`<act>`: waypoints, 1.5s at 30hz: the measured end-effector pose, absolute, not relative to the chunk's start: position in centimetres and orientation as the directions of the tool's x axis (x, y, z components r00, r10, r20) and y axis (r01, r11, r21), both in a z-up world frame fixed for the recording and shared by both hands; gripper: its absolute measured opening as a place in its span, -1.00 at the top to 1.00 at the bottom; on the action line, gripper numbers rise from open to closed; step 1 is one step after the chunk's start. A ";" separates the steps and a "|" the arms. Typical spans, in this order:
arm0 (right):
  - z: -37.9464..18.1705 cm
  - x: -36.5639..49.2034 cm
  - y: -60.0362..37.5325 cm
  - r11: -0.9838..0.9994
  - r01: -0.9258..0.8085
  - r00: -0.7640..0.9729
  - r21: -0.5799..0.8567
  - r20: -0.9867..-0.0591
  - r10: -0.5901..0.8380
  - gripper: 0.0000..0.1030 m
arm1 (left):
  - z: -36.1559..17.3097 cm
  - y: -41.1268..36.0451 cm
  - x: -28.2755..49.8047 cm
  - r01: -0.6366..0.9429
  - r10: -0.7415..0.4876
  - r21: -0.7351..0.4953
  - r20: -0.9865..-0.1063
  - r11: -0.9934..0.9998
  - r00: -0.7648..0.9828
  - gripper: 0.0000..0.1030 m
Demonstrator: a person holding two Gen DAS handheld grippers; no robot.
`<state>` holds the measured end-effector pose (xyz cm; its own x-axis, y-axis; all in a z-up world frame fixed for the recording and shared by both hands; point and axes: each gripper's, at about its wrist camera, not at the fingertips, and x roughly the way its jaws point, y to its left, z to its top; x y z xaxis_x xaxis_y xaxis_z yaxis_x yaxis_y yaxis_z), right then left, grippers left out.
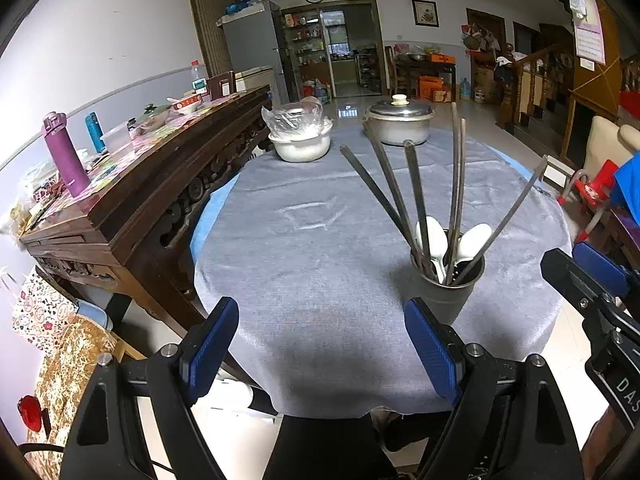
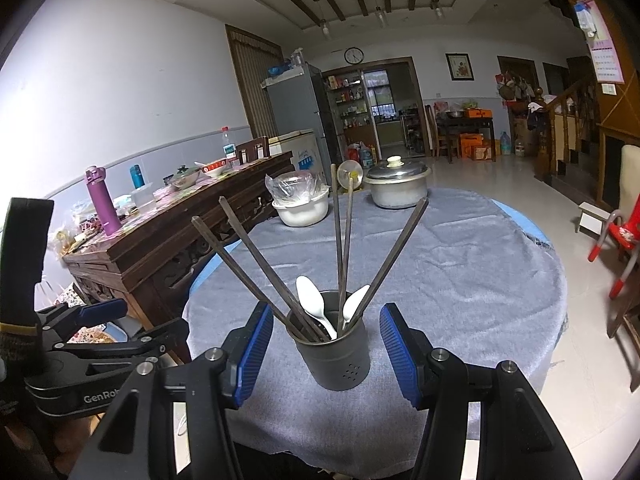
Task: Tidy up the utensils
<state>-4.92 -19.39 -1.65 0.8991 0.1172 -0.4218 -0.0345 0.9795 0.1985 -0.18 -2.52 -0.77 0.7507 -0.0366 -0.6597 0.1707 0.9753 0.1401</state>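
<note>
A dark metal utensil cup (image 2: 335, 354) stands near the front edge of the round table under a grey cloth (image 2: 460, 280). It holds several dark chopsticks (image 2: 256, 256) fanned outward and two white spoons (image 2: 314, 304). My right gripper (image 2: 326, 354) is open, its blue pads on either side of the cup without touching it. The cup also shows in the left wrist view (image 1: 448, 284), to the right of my left gripper (image 1: 320, 344), which is open and empty above the cloth's front edge. The right gripper (image 1: 592, 276) shows at the right edge of that view.
A white bowl with a plastic-wrapped dish (image 1: 300, 136) and a lidded metal pot (image 1: 400, 120) stand at the table's far side. A carved wooden sideboard (image 1: 140, 200) with bottles and dishes runs along the left. A red chair (image 2: 620, 240) stands at the right.
</note>
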 end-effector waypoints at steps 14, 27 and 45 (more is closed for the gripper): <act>-1.5 -4.6 -20.1 0.975 -0.064 0.899 0.211 -0.412 0.148 -0.16 | -0.4 -3.1 -0.6 0.154 -0.020 0.147 -0.655 0.977 0.756 -0.66; -1.4 -4.4 -20.4 0.974 -0.063 0.901 0.217 -0.408 0.149 -0.16 | -0.2 -3.2 -0.5 0.155 -0.024 0.144 -0.652 0.977 0.758 -0.66; -1.6 -3.4 -20.1 0.978 -0.046 0.895 0.205 -0.425 0.132 -0.16 | -0.7 -2.8 0.7 0.182 -0.059 0.117 -0.665 0.976 0.744 -0.66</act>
<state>-3.41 -20.09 -1.57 0.8954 0.1316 -0.4255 -0.0462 0.9777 0.2050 0.69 -2.81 -0.66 0.7445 -0.0590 -0.6650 0.1820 0.9763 0.1171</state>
